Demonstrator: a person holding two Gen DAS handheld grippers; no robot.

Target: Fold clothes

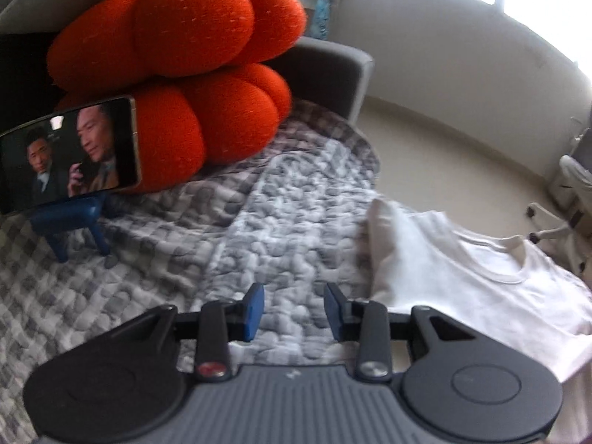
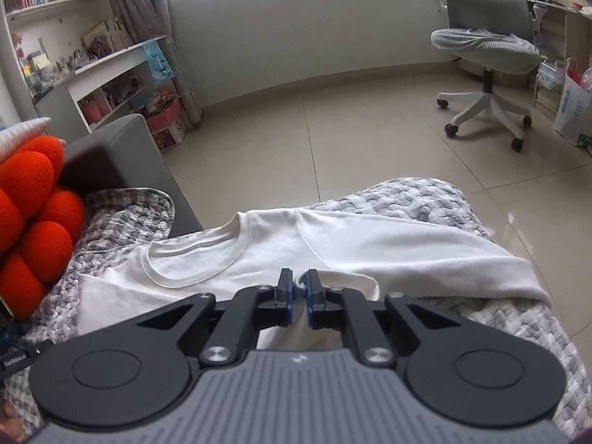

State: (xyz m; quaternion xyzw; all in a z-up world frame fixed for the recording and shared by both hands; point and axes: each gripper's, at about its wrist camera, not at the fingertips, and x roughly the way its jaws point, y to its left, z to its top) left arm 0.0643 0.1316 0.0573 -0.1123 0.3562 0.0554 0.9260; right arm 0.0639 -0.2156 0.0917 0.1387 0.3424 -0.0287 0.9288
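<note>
A white cotton crew-neck T-shirt lies on a grey-and-white checked quilted blanket spread over a grey sofa. In the right wrist view it fills the middle band of the frame, with the ribbed collar at centre left. In the left wrist view the same shirt sits at the lower right.

The folding looks only begun — one sleeve appears turned in over the body near the lower centre of the right wrist view, while the rest is still spread flat. The remaining side folds and the final halving, I judge, are still to do.

The shirt's long axis seems to run across the right wrist frame. The collar points toward the left edge and the round, lobed orange plush cushion. The hem trails to the right, draping off the blanket's edge.

The right gripper has its blue-padded jaws nearly pressed together, and a thin edge of white fabric seems pinched between them. The left gripper hangs over bare blanket at the bottom centre of its view — its jaws are spread apart with nothing between them, just left of the shirt.
</note>
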